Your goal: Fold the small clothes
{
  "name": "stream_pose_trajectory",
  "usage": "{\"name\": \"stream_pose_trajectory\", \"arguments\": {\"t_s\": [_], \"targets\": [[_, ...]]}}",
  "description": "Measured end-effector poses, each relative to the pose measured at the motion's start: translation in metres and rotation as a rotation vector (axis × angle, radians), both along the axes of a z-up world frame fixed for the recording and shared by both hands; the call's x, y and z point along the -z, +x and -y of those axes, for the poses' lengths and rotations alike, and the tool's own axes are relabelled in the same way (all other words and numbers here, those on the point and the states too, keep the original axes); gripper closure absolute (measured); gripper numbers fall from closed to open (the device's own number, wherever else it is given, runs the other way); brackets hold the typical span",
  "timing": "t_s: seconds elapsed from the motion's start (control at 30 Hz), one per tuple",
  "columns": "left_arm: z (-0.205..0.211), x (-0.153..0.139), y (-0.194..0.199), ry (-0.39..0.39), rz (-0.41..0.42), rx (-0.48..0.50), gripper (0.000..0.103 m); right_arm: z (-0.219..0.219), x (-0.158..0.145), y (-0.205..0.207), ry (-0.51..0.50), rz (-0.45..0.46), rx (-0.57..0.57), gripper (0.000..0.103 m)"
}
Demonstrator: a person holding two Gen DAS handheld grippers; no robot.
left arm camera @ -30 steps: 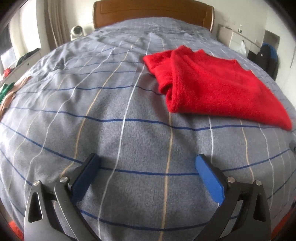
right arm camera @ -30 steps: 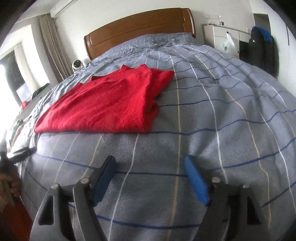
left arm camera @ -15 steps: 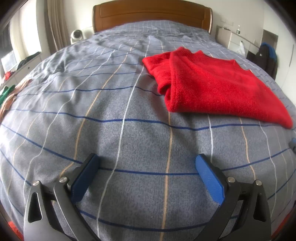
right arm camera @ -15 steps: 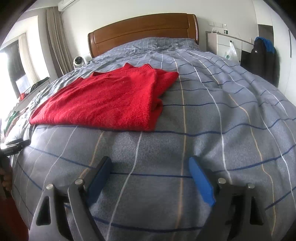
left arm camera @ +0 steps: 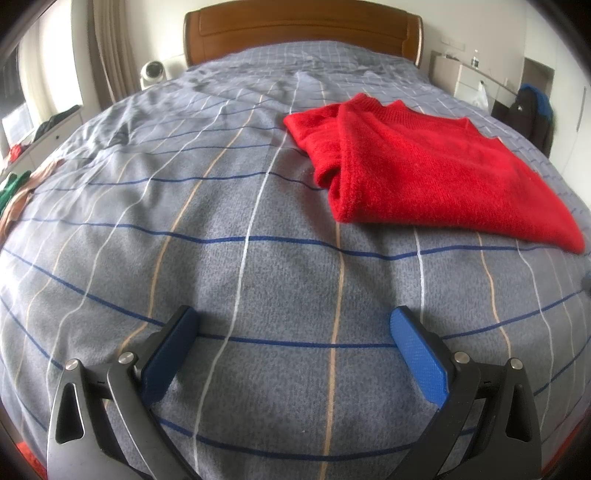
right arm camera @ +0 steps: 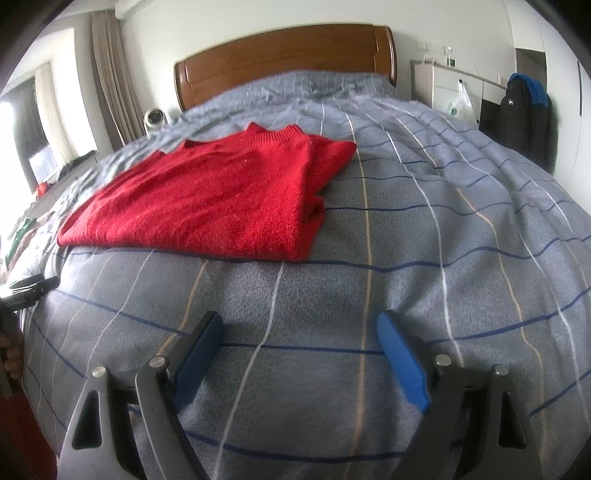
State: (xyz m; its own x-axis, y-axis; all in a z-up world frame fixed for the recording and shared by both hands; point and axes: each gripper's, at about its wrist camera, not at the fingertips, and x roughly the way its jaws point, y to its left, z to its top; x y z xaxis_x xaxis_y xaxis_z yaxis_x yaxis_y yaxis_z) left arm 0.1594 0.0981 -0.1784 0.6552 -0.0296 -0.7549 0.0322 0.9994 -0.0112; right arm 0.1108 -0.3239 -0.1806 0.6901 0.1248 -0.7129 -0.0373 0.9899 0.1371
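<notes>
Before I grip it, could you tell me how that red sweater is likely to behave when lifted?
The red sweater looks like fuzzy knit, so it probably droops and grips the pads rather than slipping. Its folded layers lie loose, so they would likely fall open.

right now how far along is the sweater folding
Looks done: the red sweater lies flat on the plaid bedspread with its sides and sleeves folded in, collar toward the wooden headboard. In hand: nothing; the left gripper and right gripper are both open over bare bedspread. Likely left: folding it across once more.
</notes>
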Motion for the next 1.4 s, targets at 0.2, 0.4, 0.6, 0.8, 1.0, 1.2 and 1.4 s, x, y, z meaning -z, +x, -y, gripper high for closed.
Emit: {"name": "stream_pose_trajectory", "arguments": {"t_s": [0.2, 0.4, 0.6, 0.8, 1.0, 1.2, 1.4], "targets": [[-0.003, -0.011, -0.014, -0.056, -0.036, 0.003, 0.001, 0.040, -0.054, 0.031, 0.300, 0.047, -0.022, 0.019], [0.003, -0.018, -0.038, -0.100, -0.051, 0.060, 0.001, 0.066, -0.031, 0.129, 0.456, -0.157, 0.043, 0.021], [-0.007, -0.020, -0.037, -0.118, -0.049, 0.059, 0.001, 0.042, -0.008, 0.163, 0.473, -0.249, 0.070, 0.093], [-0.035, -0.020, -0.026, -0.176, -0.022, -0.017, 0.001, -0.033, -0.106, 0.173, 0.439, -0.110, -0.075, 0.093], [-0.051, -0.020, -0.022, -0.204, -0.010, -0.057, 0.001, -0.162, -0.144, 0.208, 0.392, -0.098, -0.254, 0.093], [-0.060, -0.019, -0.023, -0.211, -0.013, -0.084, 0.001, -0.273, -0.082, 0.230, 0.353, -0.267, -0.374, 0.079], [-0.068, -0.019, -0.023, -0.256, -0.016, -0.109, 0.001, -0.263, -0.083, 0.200, 0.512, -0.278, -0.478, 0.063]]}}
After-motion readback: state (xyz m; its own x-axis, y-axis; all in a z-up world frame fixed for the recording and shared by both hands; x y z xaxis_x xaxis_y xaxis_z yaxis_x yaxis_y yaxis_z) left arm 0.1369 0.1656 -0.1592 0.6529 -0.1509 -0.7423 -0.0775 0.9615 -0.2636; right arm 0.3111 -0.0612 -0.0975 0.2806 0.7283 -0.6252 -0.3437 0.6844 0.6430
